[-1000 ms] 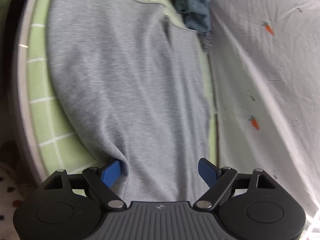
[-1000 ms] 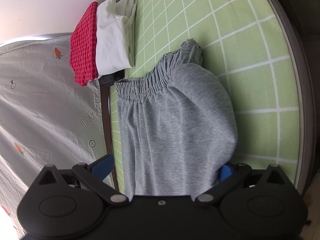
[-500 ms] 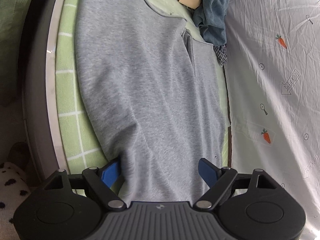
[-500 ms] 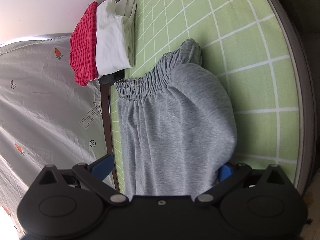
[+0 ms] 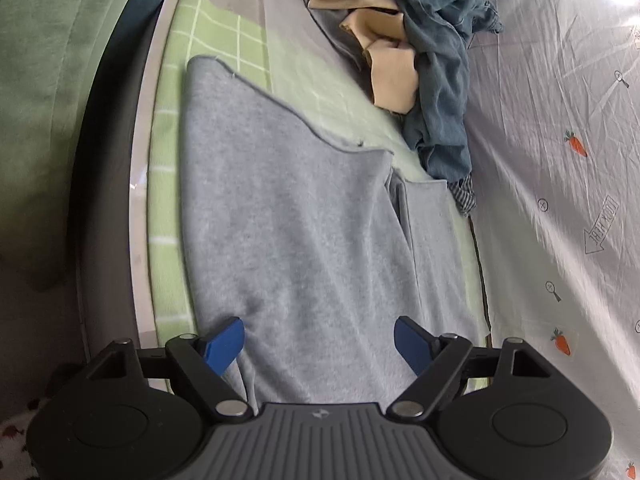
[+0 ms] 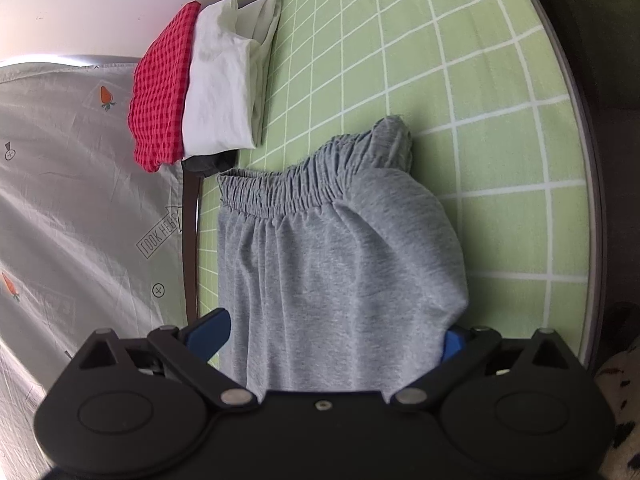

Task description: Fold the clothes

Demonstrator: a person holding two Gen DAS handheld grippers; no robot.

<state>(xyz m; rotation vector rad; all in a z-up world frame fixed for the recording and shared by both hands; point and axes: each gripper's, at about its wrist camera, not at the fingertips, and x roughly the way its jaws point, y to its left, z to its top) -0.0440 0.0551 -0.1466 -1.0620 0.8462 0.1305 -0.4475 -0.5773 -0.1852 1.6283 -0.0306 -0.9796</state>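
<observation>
Grey sweat shorts lie flat on a green checked mat. The left wrist view shows their leg hems at the far end. My left gripper is open, its blue fingers wide apart over the cloth and holding nothing. In the right wrist view the shorts show their gathered elastic waistband. My right gripper is open with the cloth lying between its fingers. The right finger is mostly hidden behind the fabric.
A heap of unfolded clothes, blue denim and tan cloth, lies beyond the shorts. Folded red checked and white garments are stacked past the waistband. A carrot-print sheet borders the mat. The mat's edge runs along the right.
The left gripper has pulled back and tilted, so the leg hems and the clothes heap have come into view. The right gripper and the waistband have not moved.
</observation>
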